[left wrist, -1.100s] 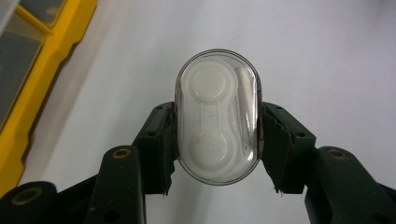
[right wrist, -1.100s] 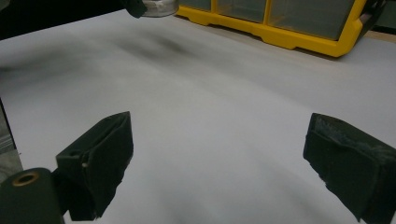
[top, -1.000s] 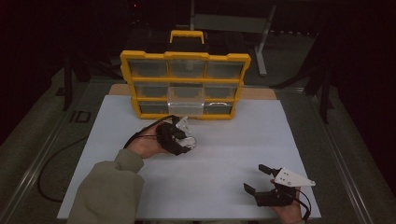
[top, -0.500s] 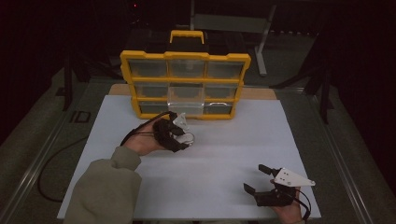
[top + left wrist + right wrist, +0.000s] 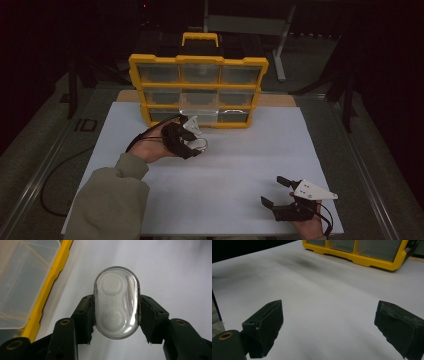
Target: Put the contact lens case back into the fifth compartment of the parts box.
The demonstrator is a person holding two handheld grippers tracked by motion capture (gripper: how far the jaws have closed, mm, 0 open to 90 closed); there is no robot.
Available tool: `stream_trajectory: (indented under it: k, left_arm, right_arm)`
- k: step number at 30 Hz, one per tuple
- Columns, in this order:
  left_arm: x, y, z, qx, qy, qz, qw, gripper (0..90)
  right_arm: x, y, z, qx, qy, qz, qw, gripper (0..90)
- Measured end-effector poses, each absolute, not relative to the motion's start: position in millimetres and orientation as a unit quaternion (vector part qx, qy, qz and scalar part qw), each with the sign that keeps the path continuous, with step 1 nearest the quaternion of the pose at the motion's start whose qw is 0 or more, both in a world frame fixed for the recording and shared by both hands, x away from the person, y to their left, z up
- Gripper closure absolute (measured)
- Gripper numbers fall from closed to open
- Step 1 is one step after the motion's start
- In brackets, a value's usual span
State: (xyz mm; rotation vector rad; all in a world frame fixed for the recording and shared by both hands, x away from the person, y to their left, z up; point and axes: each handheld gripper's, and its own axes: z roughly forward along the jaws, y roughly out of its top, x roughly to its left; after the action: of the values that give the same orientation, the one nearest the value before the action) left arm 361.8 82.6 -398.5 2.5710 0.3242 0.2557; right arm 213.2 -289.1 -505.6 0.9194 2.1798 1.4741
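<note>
A clear oval plastic case (image 5: 116, 302) with two round white wells inside is clamped across its narrow sides by my left gripper (image 5: 116, 315). In the high view that left gripper (image 5: 196, 145) hangs a little above the white sheet, just in front of the yellow organizer box (image 5: 197, 90), with the case (image 5: 198, 145) at its tip. Near the sheet's front right corner my right gripper (image 5: 277, 191) rests low with its jaws wide apart. In the right gripper view the right gripper (image 5: 332, 322) has nothing but white sheet between its pads.
The yellow organizer (image 5: 359, 251) stands upright at the back of the white sheet (image 5: 240, 165), with a black-and-yellow handle (image 5: 200, 39) on top and several clear drawers. Its bottom middle drawer (image 5: 200, 116) juts forward. Dark floor and metal stand legs (image 5: 280, 45) surround the table.
My left hand has lifted slightly with the clear case in its jaws. The right gripper has kept still.
</note>
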Motion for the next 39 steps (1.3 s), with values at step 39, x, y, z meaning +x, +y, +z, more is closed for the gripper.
stream_trajectory:
  k: [39]
  left_arm:
    - [371,94,-356,0.947,0.123,0.121,0.27,49.2]
  right_arm:
    - [213,-289,-506,0.326,0.769,0.521,0.172,8.5]
